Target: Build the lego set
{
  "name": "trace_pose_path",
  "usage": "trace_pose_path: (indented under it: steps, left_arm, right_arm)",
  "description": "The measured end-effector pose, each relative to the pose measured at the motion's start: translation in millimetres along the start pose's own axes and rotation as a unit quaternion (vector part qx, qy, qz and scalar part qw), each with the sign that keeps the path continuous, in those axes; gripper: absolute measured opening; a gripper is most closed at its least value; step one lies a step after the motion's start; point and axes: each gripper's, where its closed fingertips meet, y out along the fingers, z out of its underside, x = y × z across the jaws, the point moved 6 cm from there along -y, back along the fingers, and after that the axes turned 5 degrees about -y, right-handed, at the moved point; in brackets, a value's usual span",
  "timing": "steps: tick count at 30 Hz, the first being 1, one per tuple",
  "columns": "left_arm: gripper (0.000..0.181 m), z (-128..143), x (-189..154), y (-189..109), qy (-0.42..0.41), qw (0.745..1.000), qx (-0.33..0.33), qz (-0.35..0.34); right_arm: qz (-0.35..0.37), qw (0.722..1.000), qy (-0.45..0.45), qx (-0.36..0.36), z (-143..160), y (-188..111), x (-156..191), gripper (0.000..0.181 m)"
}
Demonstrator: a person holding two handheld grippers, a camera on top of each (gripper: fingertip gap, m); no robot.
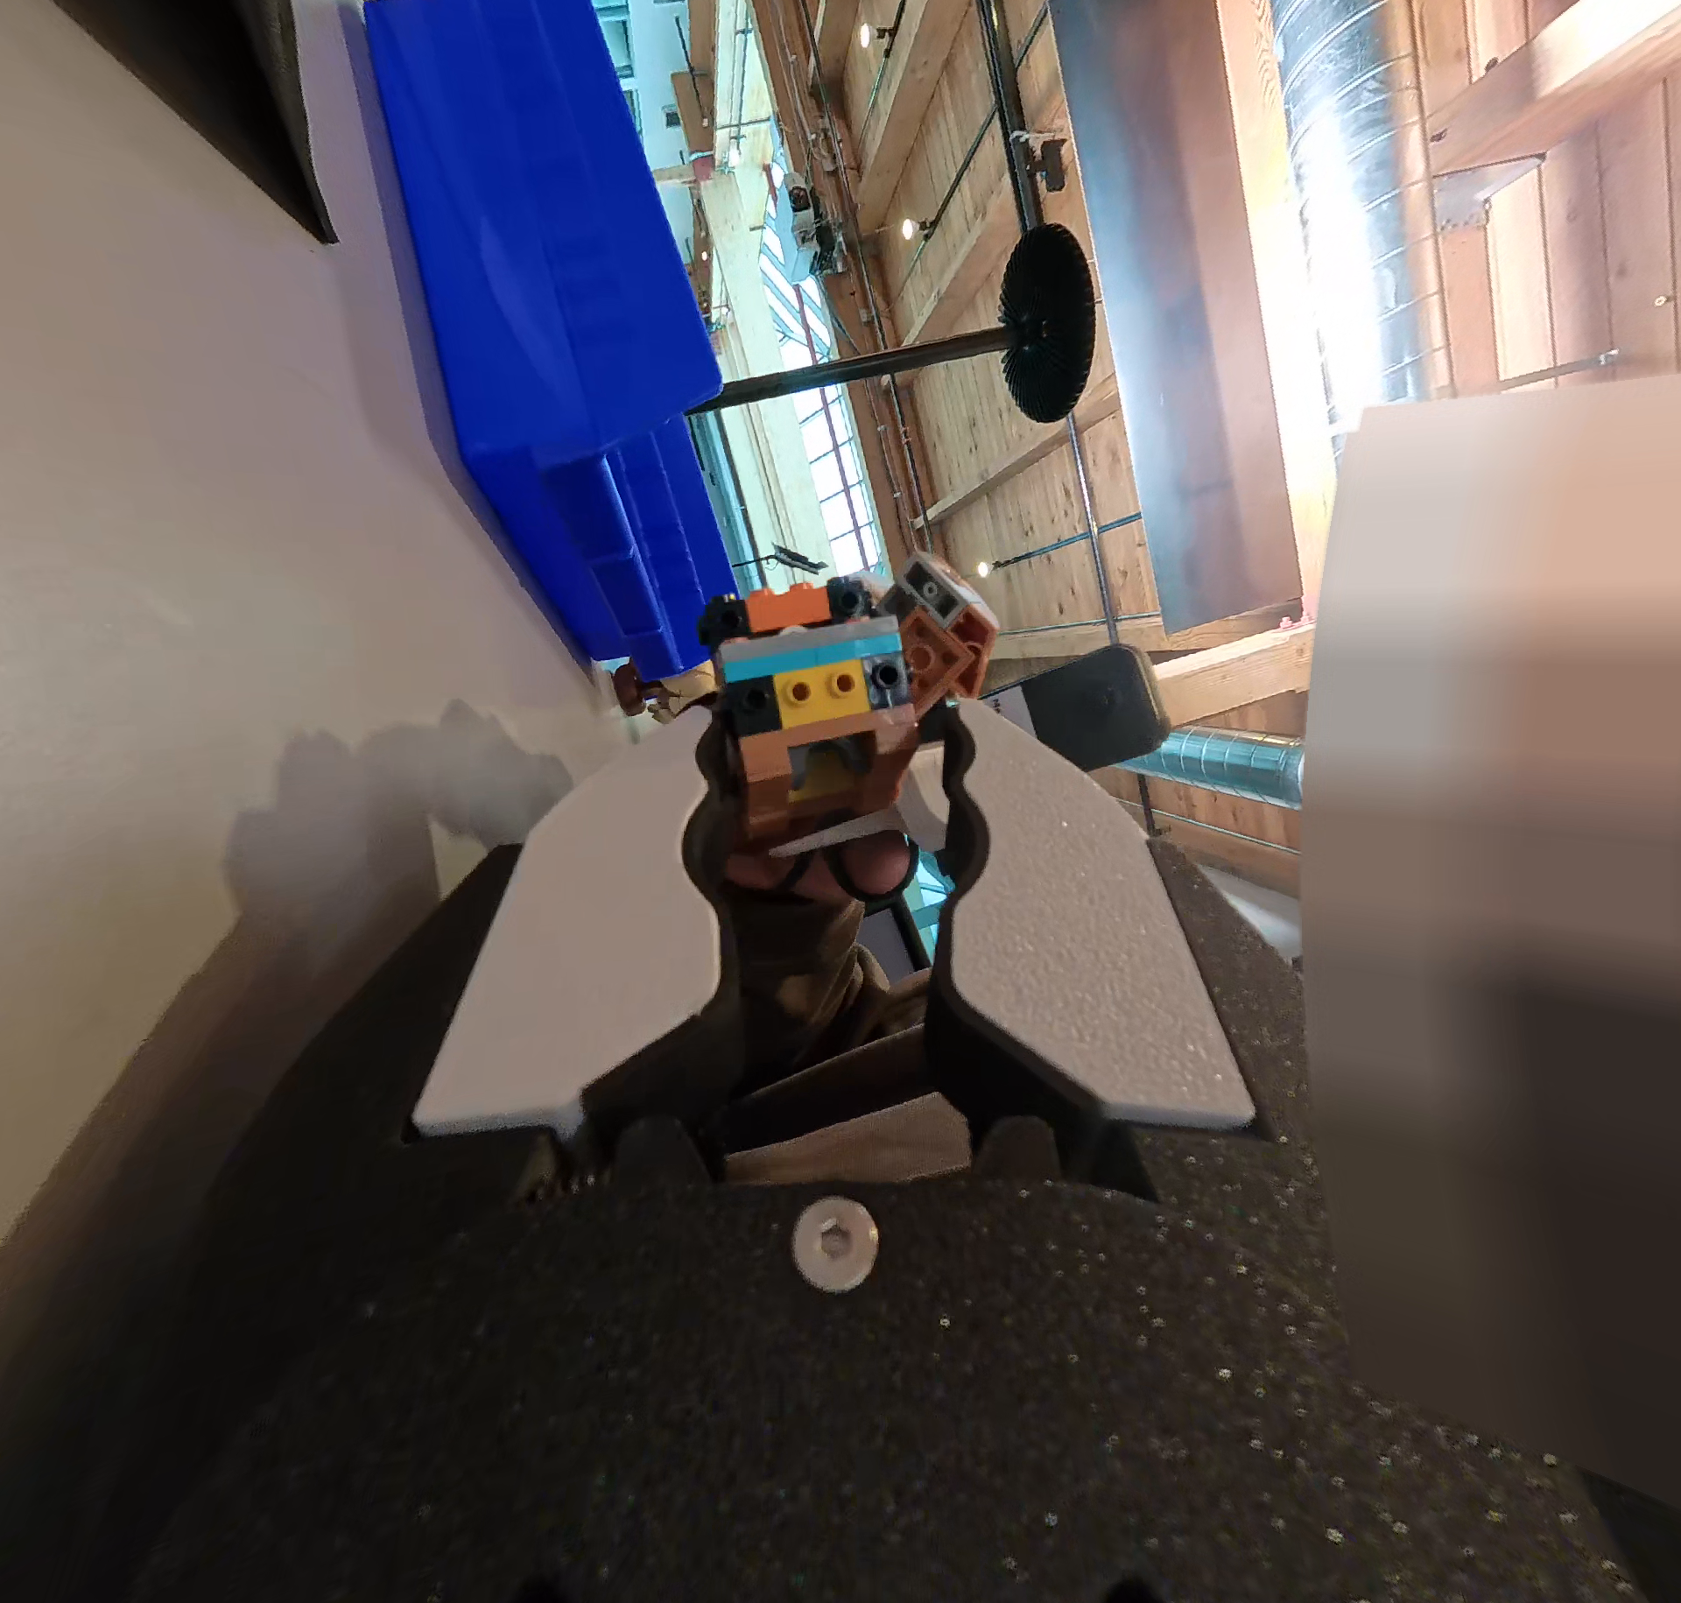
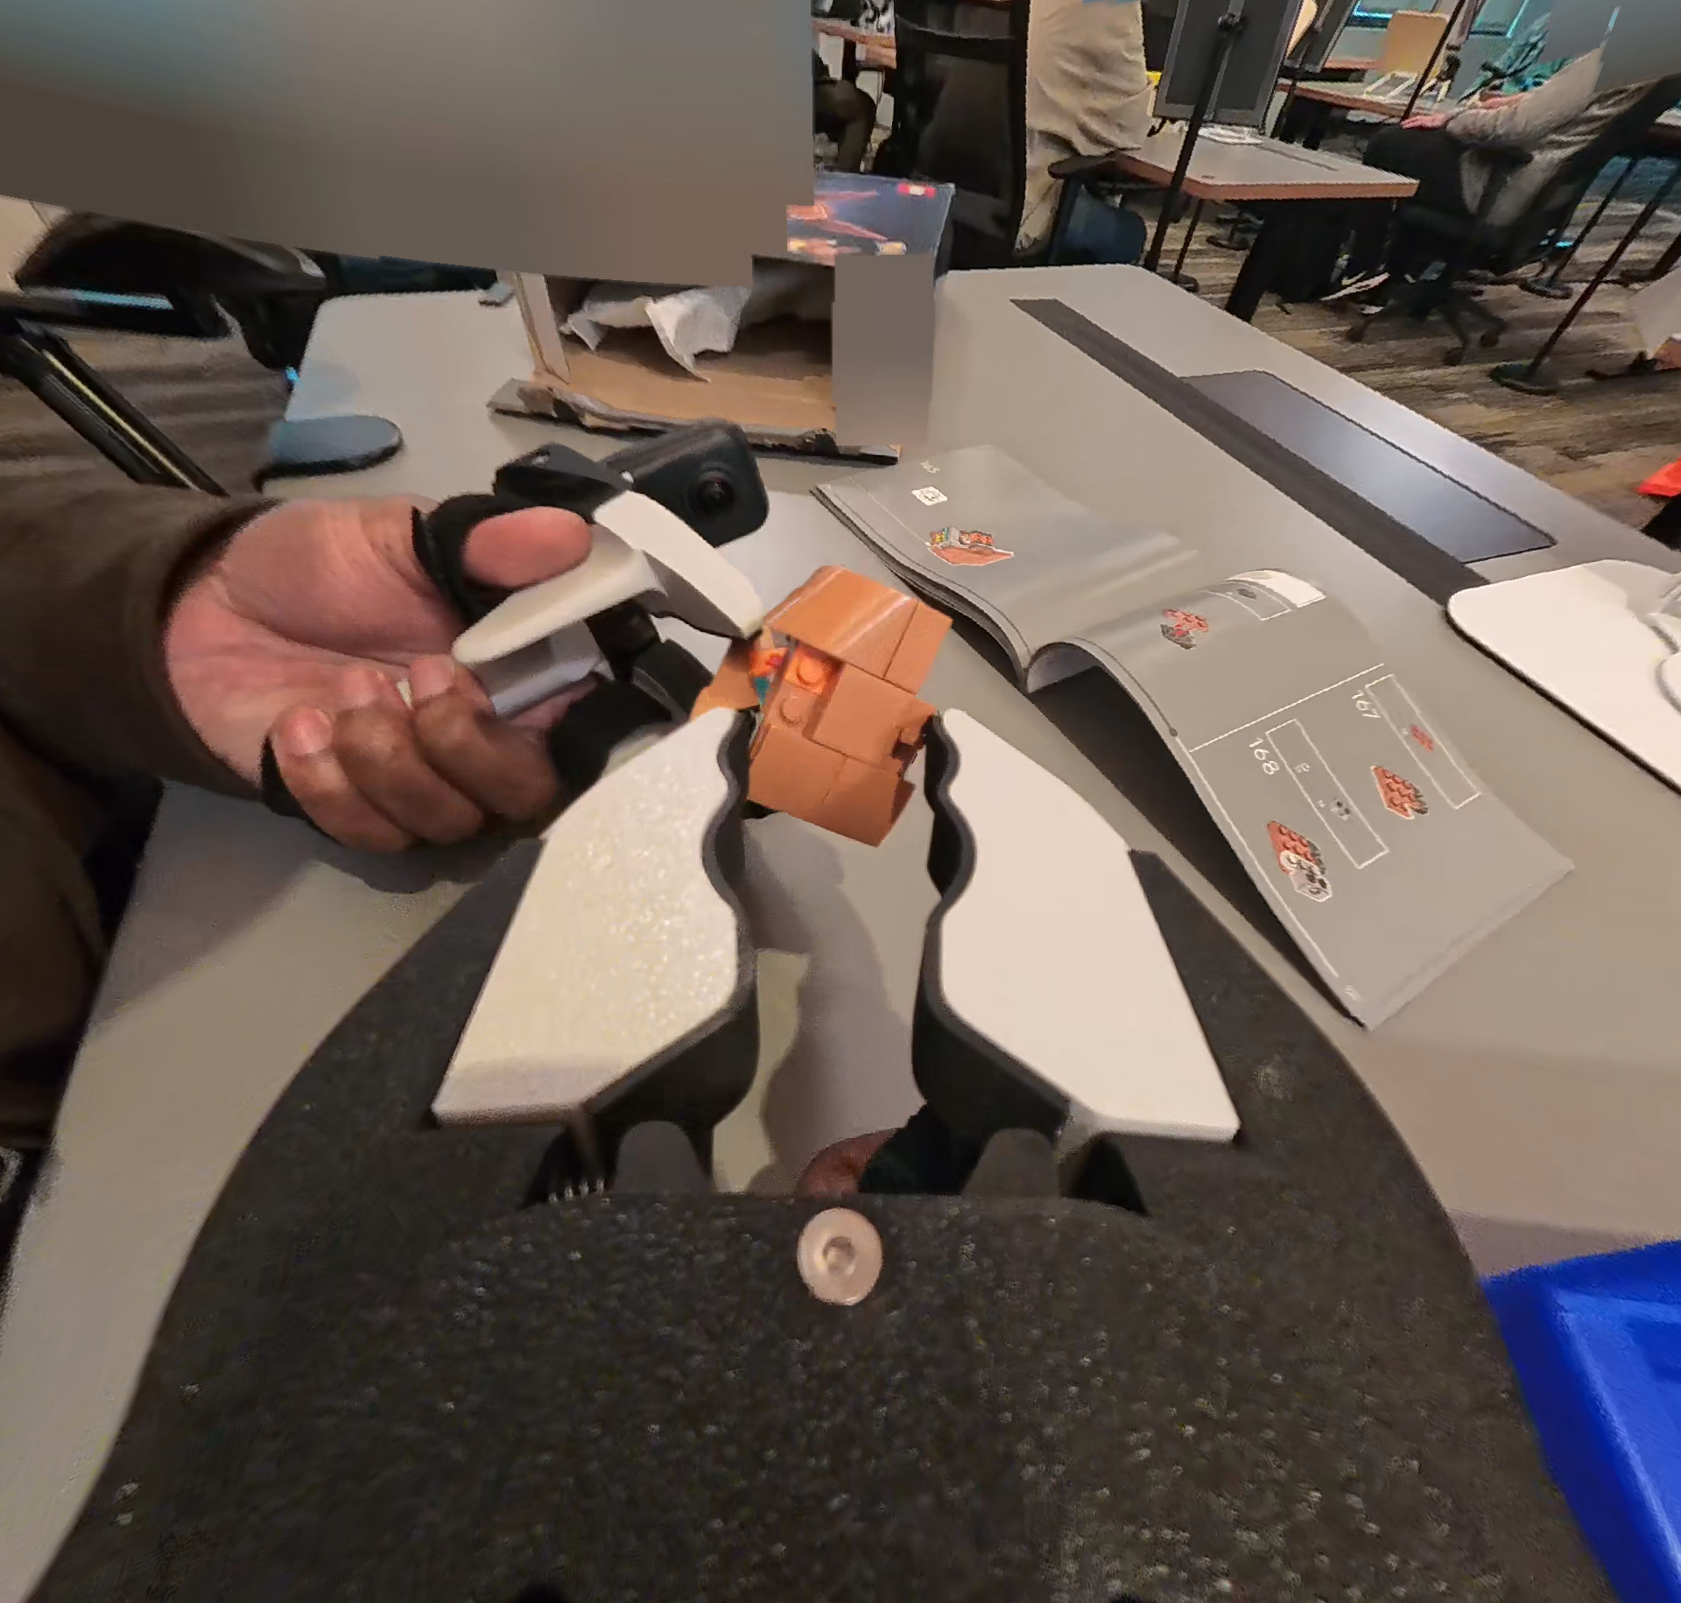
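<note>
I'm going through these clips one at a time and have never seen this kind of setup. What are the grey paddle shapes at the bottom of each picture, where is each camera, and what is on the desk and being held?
There is no robot here. A person holds a hand-held gripper in each hand, and each has a camera looking forward along its two grey fingers, which are the paddle shapes you see.

The left view is tipped sideways, so the ceiling shows at right. The left hand-held gripper is shut on a small brick model of brown, yellow, teal and black pieces. A blue bin stands on the desk behind.

In the right view, the right hand-held gripper has its fingers on either side of the same model, though a firm grip is not clear. The person's hand works the other gripper at left. On the grey desk lie an open instruction booklet and a torn cardboard box.
</note>
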Motion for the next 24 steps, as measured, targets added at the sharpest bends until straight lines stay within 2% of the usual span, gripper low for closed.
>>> trace_pose_path:
  steps: [4,13,24]
  left_arm:
    - [0.054,2,2,3,0.005,1.0,0.015,-0.014]
    - [0.059,6,3,6,0.052,0.997,0.025,-0.059]
    - [0.065,11,5,8,0.086,0.99,0.049,-0.096]
  right_arm:
    - [-0.003,0.999,-0.03,0.018,2,-1,1,0.037]
    - [0.004,0.988,-0.126,0.087,7,-5,5,0.036]
    - [-0.011,0.97,-0.21,0.12,14,-8,8,0.036]
